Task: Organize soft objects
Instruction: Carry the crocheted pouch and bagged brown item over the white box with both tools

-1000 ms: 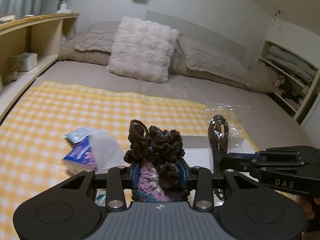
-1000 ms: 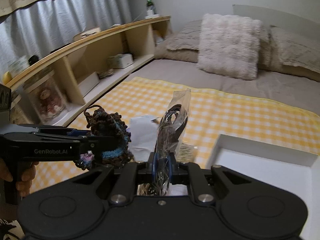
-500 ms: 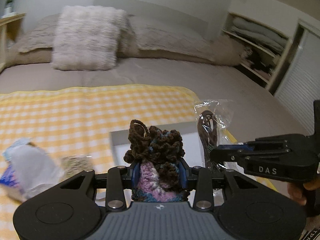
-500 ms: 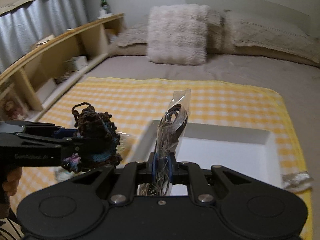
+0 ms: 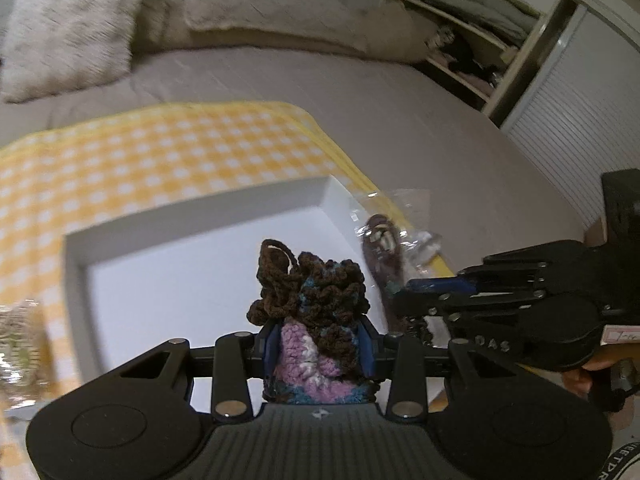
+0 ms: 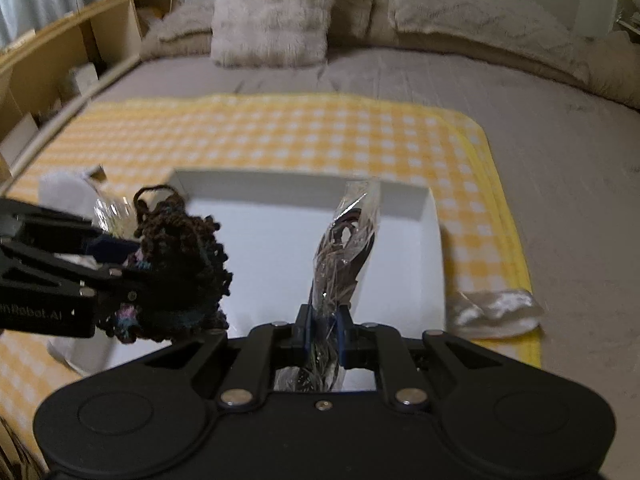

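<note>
My left gripper (image 5: 318, 340) is shut on a crocheted pouch (image 5: 316, 304) of brown, purple and teal yarn, also seen from the side as the crocheted pouch (image 6: 180, 268) in the right wrist view. My right gripper (image 6: 323, 322) is shut on a clear plastic packet (image 6: 346, 240) with dark brown cord inside; the same packet (image 5: 384, 248) shows at the right of the left wrist view. Both hang over a shallow white tray (image 6: 432, 216), whose rim (image 5: 72, 248) lies on a yellow checked cloth (image 6: 280, 136).
The cloth covers a grey bed (image 6: 560, 152) with pillows (image 6: 272, 12) at the head. A clear-wrapped item (image 5: 20, 344) and a white pack (image 6: 60, 188) lie left of the tray, a shiny white piece (image 6: 496, 308) to its right. Wooden shelves (image 6: 48, 52) run along the left.
Both grippers have swung right and dropped lower, from above the cloth to above the white tray. Each keeps its hold: the pouch on the left, the packet on the right.
</note>
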